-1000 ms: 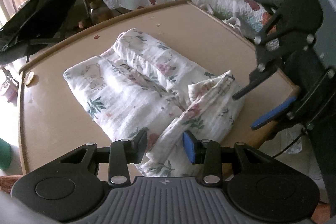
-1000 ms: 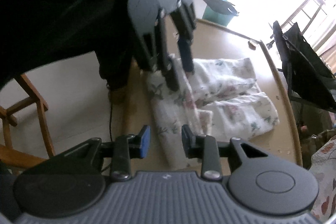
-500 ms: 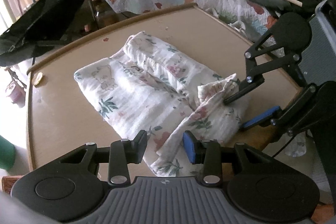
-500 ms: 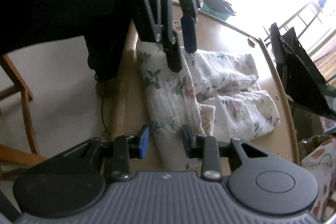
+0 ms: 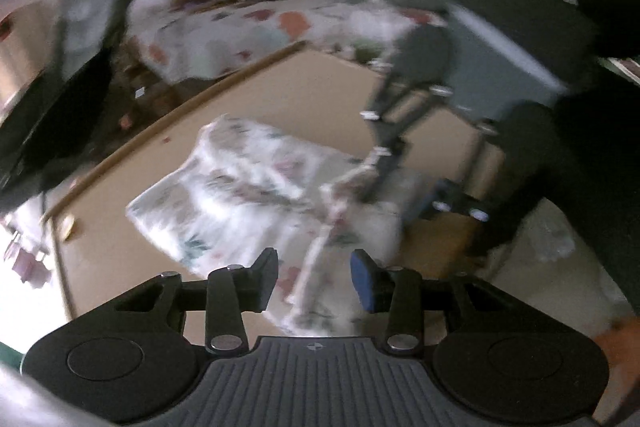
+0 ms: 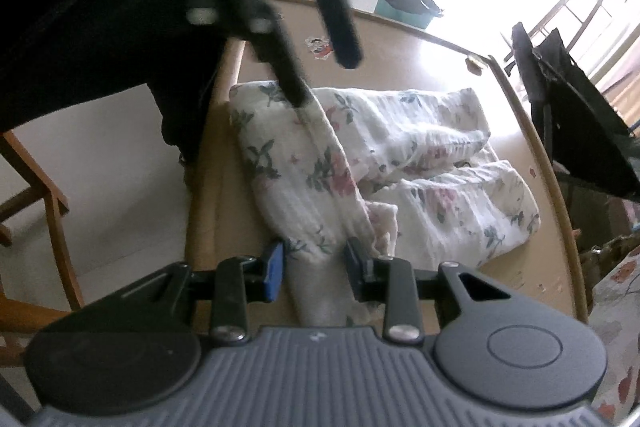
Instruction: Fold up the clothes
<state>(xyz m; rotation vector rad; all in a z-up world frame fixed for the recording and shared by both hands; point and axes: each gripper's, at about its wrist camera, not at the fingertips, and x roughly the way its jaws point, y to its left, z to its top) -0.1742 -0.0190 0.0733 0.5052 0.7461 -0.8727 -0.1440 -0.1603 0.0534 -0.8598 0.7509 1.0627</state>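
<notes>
A white floral cloth (image 5: 240, 187) (image 6: 420, 147) lies folded in long bands on a tan table (image 5: 320, 99) (image 6: 400, 51), its near end at the table's edge. My left gripper (image 5: 314, 279) (image 6: 324, 79) hovers over that end with its jaws opening. A fold runs below the gap and no pad presses it. In the right wrist view one left fingertip (image 6: 298, 91) touches the cloth's edge. My right gripper (image 6: 314, 269) (image 5: 404, 187) straddles a raised band of the cloth, its pads apart on either side of it. The left wrist view is blurred.
A bed with a patterned quilt (image 5: 260, 27) stands beyond the table. A black folding frame (image 5: 60, 87) (image 6: 572, 115) stands by the table's far rim. A wooden chair (image 6: 36, 179), a teal bin (image 6: 404, 7) and the person's dark clothing (image 6: 80, 7) are nearby.
My left gripper has lifted and rolled, and its jaws stand a little wider. My right gripper has come down and closer, so the cloth band now lies between its fingers.
</notes>
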